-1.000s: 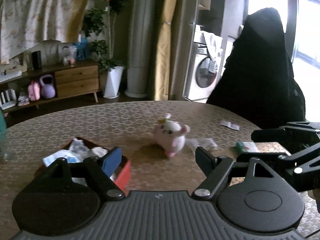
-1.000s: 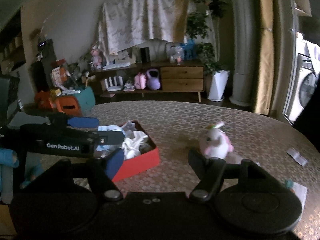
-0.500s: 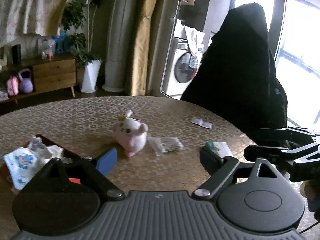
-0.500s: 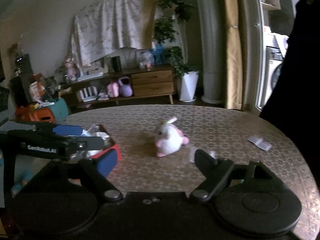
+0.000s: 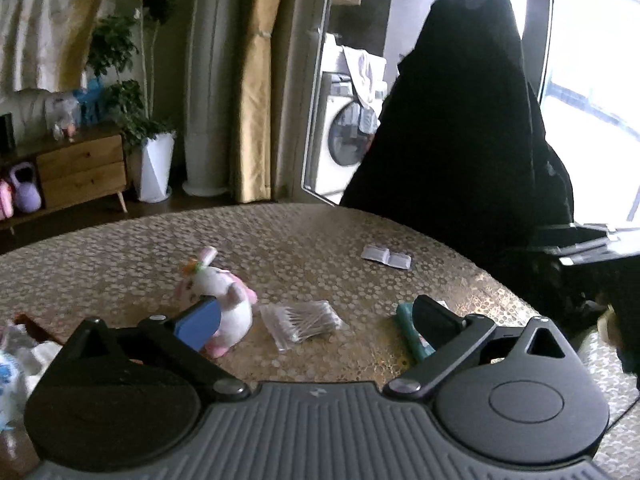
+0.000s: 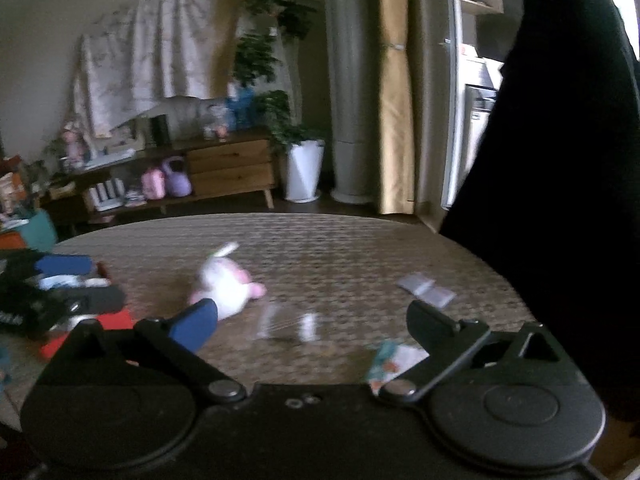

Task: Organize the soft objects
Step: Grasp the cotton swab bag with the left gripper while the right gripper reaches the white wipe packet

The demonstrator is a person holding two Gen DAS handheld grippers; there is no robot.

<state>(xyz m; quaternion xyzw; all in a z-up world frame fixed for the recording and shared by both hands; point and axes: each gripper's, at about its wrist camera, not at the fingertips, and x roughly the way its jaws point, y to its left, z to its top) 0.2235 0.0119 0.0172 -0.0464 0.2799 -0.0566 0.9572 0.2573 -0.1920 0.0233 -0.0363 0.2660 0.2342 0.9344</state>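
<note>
A white and pink plush toy [image 5: 224, 300] lies on the patterned round table [image 5: 320, 240]; it also shows in the right wrist view [image 6: 226, 286]. A clear bag of cotton swabs [image 5: 302, 320] lies just right of it. A teal packet [image 5: 412, 336] lies by my left gripper's right finger and shows in the right wrist view [image 6: 394, 362]. My left gripper [image 5: 316, 318] is open and empty above the near table, the swab bag between its fingers. My right gripper [image 6: 312, 322] is open and empty, hovering over the swab bag [image 6: 286, 326]. The red box [image 6: 86, 330] holding soft items sits at the left.
A small grey double packet [image 5: 386, 256] lies toward the table's far right; it also shows in the right wrist view [image 6: 426, 290]. A black draped chair back [image 5: 460, 140] stands at the right edge. The left gripper's body [image 6: 60, 292] overlaps the red box.
Both views have swung to the right: the plush toy and red box slid leftward in frame, and the swab bag, teal packet and grey packet came into view between the fingers.
</note>
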